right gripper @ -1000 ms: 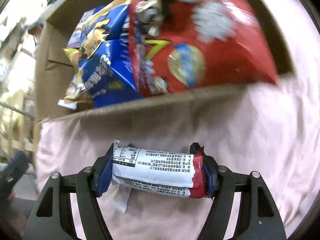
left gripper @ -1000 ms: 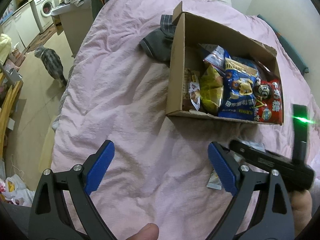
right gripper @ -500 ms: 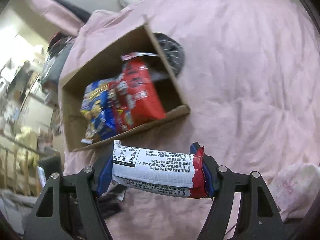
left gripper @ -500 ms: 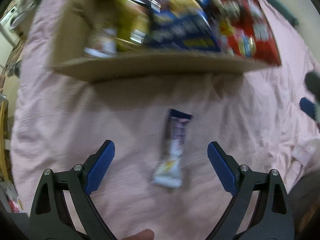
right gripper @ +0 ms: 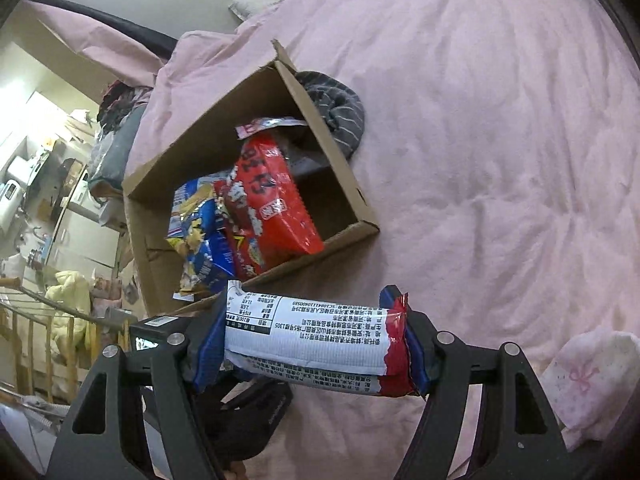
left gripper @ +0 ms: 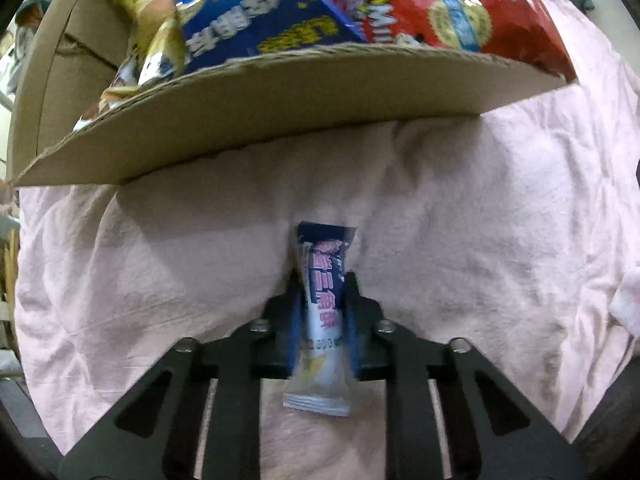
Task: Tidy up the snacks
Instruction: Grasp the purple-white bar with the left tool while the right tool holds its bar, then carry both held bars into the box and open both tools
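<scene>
My left gripper [left gripper: 321,312] is shut on a slim navy and white snack bar [left gripper: 322,304] that lies lengthwise on the pink bedspread, just in front of the cardboard box [left gripper: 280,116]. The box holds a blue bag [left gripper: 256,20], a red bag [left gripper: 460,16] and a yellow bag [left gripper: 152,40]. My right gripper [right gripper: 312,350] is shut on a white and red snack pack [right gripper: 312,344], held crosswise above the bed, near the box [right gripper: 340,176]. The box's right part shows bare bottom.
The pink bedspread [right gripper: 500,140] covers everything around the box. A grey striped garment [right gripper: 336,108] lies behind the box. A pale pink cloth with a bow [right gripper: 588,380] lies at the right. Room clutter and a wooden rail [right gripper: 36,332] stand beyond the bed's left edge.
My left gripper came down to the snack bar in front of the box and shut on it. My right gripper rose and pulled back from the box, still holding its pack.
</scene>
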A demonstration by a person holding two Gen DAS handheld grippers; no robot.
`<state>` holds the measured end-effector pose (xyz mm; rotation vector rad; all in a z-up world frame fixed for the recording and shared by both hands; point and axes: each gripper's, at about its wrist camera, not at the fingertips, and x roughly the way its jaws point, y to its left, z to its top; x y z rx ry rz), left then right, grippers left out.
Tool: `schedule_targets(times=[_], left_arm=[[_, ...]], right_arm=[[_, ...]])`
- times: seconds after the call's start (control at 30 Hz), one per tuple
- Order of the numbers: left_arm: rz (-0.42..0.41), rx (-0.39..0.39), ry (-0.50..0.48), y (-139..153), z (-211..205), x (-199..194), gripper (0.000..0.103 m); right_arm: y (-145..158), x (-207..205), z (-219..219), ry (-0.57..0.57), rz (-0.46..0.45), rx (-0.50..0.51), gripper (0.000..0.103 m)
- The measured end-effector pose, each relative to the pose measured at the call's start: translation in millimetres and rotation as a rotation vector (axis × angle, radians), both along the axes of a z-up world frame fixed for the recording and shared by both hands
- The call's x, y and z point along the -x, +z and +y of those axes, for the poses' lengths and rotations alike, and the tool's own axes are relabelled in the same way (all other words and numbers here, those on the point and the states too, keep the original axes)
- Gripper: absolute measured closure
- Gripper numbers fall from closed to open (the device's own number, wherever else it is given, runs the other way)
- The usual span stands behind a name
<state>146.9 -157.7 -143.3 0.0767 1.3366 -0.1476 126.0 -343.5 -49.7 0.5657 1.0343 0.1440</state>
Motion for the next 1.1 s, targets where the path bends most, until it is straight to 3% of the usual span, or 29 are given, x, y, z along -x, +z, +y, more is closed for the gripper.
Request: schedule_targets(times=[0.23,0.53,0.87,1.1], left_arm=[[0.008,0.012,0.040,6.0,18.2,3.1,0.089],[-0.038,-0.037,0.090,21.3,58.1,6.6,0.089],[-0.134,-0.023,0.160,70.1,112.0,17.6,0.089],[-0.230,0.004,0.174,106.1,117.6,31.0,0.089]], right_arm=[[-1.1,-0.4,5.7,0.015,0.006,0.003,0.029],[0.3,1.3,9.2,0.025,-0.002,0.013,0.029],[2.3,5.3,9.6,0.028,-0.010,0.004,0.029],[7.4,9.9,8.8,0.028,-0.039,-0.008,0.029]])
